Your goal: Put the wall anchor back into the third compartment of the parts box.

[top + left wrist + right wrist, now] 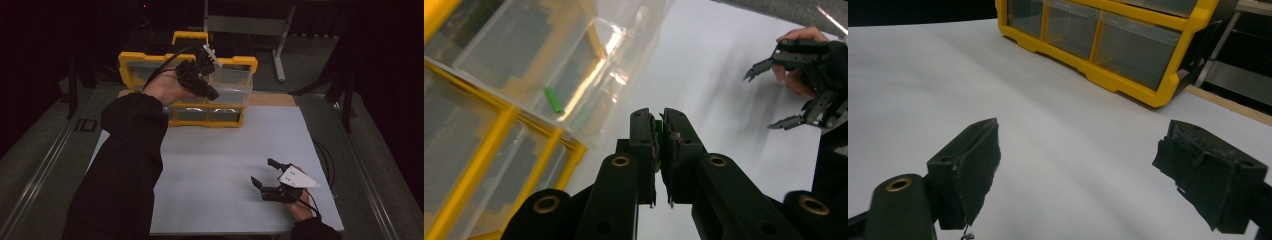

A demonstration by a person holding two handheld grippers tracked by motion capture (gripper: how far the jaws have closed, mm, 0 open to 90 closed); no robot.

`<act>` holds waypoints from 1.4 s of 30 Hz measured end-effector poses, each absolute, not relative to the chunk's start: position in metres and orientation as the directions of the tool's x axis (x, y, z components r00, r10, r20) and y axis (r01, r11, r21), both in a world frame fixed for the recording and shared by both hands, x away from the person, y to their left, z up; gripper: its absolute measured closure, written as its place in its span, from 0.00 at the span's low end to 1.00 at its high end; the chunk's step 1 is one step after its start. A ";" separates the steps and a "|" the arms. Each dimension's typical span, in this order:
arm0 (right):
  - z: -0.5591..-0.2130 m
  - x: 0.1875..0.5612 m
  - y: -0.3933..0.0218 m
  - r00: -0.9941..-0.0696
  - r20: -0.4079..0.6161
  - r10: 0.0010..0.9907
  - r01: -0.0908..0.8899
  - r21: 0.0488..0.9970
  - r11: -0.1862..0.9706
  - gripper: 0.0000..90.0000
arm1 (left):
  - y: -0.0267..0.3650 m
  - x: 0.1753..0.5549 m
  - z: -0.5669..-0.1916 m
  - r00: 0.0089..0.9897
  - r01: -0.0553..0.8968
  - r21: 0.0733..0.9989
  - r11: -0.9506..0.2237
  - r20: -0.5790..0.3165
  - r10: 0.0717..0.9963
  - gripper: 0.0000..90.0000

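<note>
The left hand-held gripper [212, 92] is held up in front of the yellow drawer cabinet [150, 59], its jaws pressed nearly together. In the left gripper view a sliver of green [657, 125] is seen pinched between the pads; most of it is hidden by the jaws, so what it is cannot be made out. Just beyond and to the left of those jaws, a clear plastic drawer [574, 65] is seen pulled out of the cabinet, with a small green piece [553, 100] lying inside. The cabinet's upper part is cut off in the right gripper view. The right hand-held gripper [265, 172] is rested near the desk [210, 165], well apart from the cabinet, its jaws spread wide with nothing between them.
</note>
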State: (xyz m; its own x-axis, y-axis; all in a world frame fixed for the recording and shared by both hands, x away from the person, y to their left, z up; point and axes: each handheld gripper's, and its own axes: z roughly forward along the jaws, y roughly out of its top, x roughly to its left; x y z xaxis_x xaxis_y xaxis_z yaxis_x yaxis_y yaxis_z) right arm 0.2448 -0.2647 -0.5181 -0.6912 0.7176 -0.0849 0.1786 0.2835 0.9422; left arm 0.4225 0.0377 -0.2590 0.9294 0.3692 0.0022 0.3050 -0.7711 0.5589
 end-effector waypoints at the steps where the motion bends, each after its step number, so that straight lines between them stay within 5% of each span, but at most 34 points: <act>1: -0.518 0.245 -0.265 -0.691 -0.085 0.718 0.179 0.942 0.284 0.17 | 0.038 0.423 -0.259 0.929 0.305 0.559 -0.771 0.002 0.369 0.94; 36: -0.519 0.247 -0.265 -0.693 -0.069 0.717 0.186 0.945 0.270 0.17 | 0.019 0.458 -0.242 0.853 0.410 0.613 -0.676 0.003 0.521 0.93; 37: -0.519 0.247 -0.265 -0.693 -0.069 0.717 0.186 0.945 0.270 0.17 | 0.019 0.458 -0.242 0.853 0.410 0.613 -0.676 0.003 0.521 0.86; 40: -0.519 0.247 -0.265 -0.692 -0.069 0.718 0.186 0.944 0.271 0.17 | 0.020 0.457 -0.241 0.811 0.453 0.643 -0.617 -0.009 0.585 0.41; 42: -0.519 0.247 -0.265 -0.693 -0.071 0.718 0.186 0.944 0.272 0.17 | 0.021 0.456 -0.244 0.805 0.462 0.635 -0.620 -0.006 0.593 0.29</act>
State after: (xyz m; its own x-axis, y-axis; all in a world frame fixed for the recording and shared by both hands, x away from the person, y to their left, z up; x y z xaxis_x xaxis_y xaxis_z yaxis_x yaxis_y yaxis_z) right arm 0.2466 -0.2648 -0.5192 -0.6927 0.7177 -0.0708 0.1856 0.2723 0.9442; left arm 0.4562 0.0209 -0.2435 0.8050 0.5933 -0.0065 0.4618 -0.6196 0.6347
